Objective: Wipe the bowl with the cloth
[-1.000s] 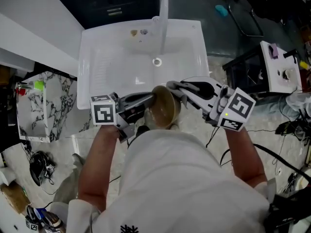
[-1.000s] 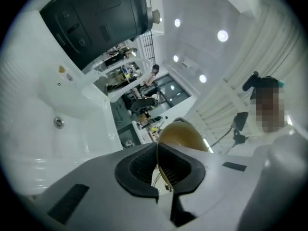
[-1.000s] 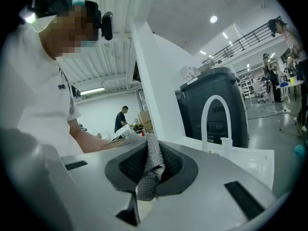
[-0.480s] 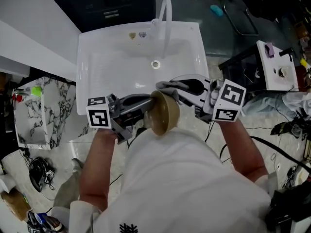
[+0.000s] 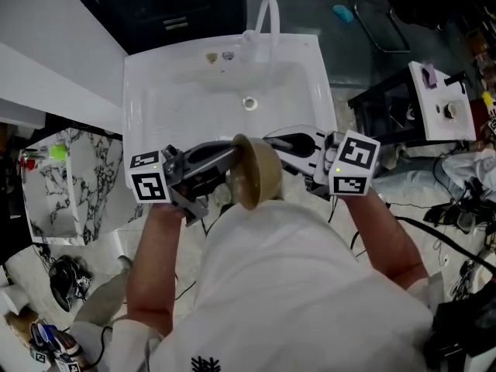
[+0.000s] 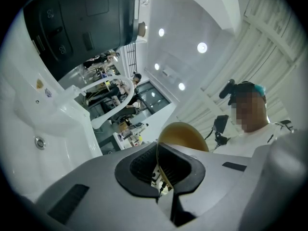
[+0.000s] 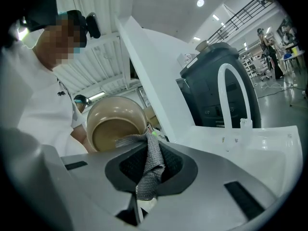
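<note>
The black emblem (image 5: 206,364) on the white shirt (image 5: 294,285) is too small to read (the cubes (image 5: 149,178) carry only square markers). Both forearms reach forward, tips turned inward. The left hand-held gripper (image 5: 235,155) pinches the rim of the brown bowl (image 5: 260,175), tipped on edge above the near side of the sink (image 5: 155,107). The right hand-held gripper (image 5: 273,141), facing the bowl's inside, clamps a grey cloth (image 7: 151,165).

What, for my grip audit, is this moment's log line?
left gripper: shut on bowl rim | right gripper: shut on cloth | bowl mouth faces cloth
</note>
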